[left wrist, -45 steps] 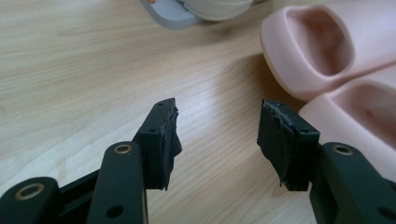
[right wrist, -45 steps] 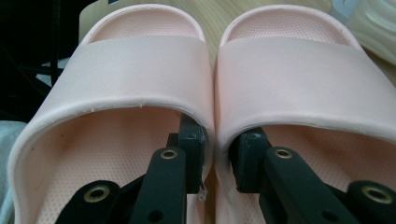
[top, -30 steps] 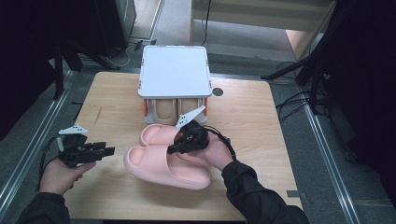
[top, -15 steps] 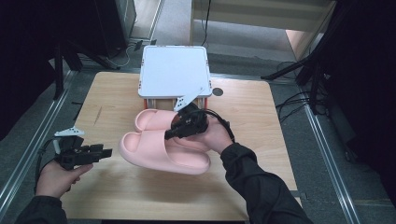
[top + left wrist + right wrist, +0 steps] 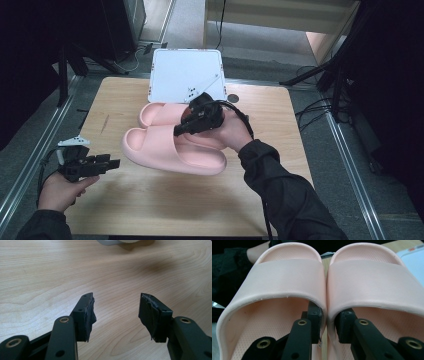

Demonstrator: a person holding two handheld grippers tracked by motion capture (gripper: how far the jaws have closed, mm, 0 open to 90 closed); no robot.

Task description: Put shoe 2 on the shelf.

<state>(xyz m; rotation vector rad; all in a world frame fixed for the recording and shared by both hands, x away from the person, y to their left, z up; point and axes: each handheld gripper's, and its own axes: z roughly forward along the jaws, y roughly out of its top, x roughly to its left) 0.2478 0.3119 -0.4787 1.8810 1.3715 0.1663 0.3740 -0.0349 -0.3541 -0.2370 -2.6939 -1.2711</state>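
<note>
Now higher: slippers (image 5: 172, 150), right gripper (image 5: 181, 131).

The right hand-held gripper (image 5: 186, 126) has risen, lifting the pair of pink slippers (image 5: 170, 150) clear of the worktop (image 5: 150, 200), clamped together by their inner walls. The pair has also shifted toward the person's left.

White box (image 5: 185, 74) at wooden table's (image 5: 125, 200) far edge.

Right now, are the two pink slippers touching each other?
Touching. The right gripper view shows the left slipper and right slipper pressed side by side, pinched between the jaws.
</note>
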